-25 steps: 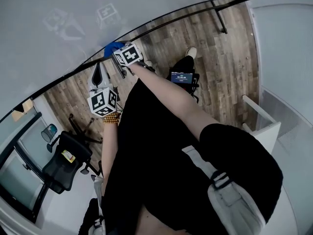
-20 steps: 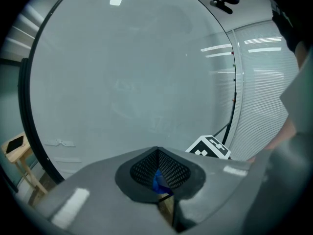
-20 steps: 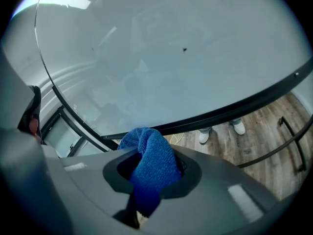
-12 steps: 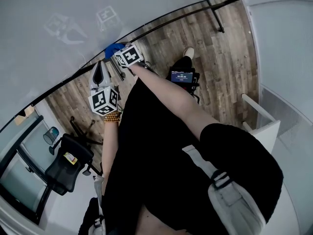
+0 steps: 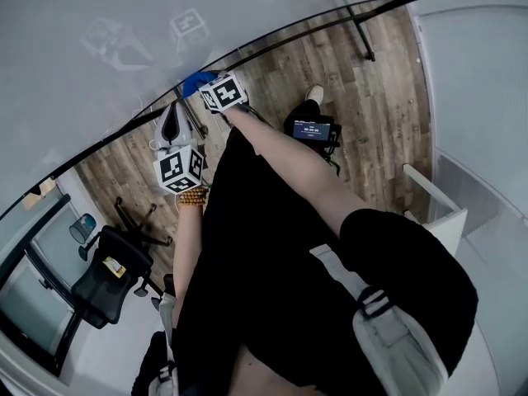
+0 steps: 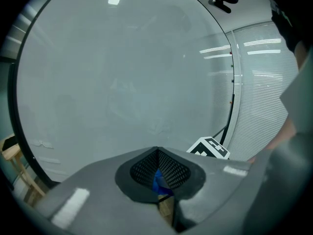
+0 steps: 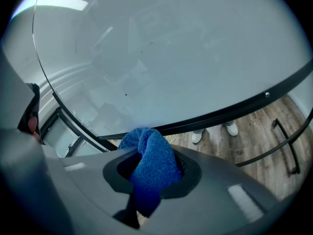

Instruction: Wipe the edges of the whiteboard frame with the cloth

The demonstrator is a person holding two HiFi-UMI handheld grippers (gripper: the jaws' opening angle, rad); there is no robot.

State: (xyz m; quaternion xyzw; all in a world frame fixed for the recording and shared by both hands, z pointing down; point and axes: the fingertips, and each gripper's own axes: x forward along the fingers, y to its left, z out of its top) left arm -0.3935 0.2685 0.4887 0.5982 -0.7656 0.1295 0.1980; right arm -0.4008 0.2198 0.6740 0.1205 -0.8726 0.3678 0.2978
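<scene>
- Reaching forward from a person in a black top (image 5: 272, 287), with a grey bag strap (image 5: 371, 320) over the shoulder, both arms point towards the board.
- A beaded bracelet (image 5: 191, 196) sits on the left wrist, just under the left marker cube (image 5: 180, 170).
- The left gripper (image 6: 157, 152) has its jaws pressed together tip to tip. A thin blue sliver shows in the gap behind the tips, and I cannot tell whether it is pinched there.
- The right gripper (image 7: 151, 155) is clenched on the blue cloth (image 7: 146, 143), which bulges over the jaws and hangs down between them.
- In the head view the cloth (image 5: 196, 79) lies right against the black whiteboard frame (image 5: 272, 33), just beside the right marker cube (image 5: 223, 91).
- In the right gripper view the top of the cloth reaches up to the frame's dark strip (image 7: 234, 106).
- Past the frame spreads the whiteboard (image 7: 171, 48), pale and glossy with faint reflections.
- Farther off lies the wood floor (image 5: 388, 97), with a white shoe (image 5: 313, 93) and a small lit screen (image 5: 310, 130) near each other.
- A black office chair (image 5: 107, 275) stands well apart at the left.
</scene>
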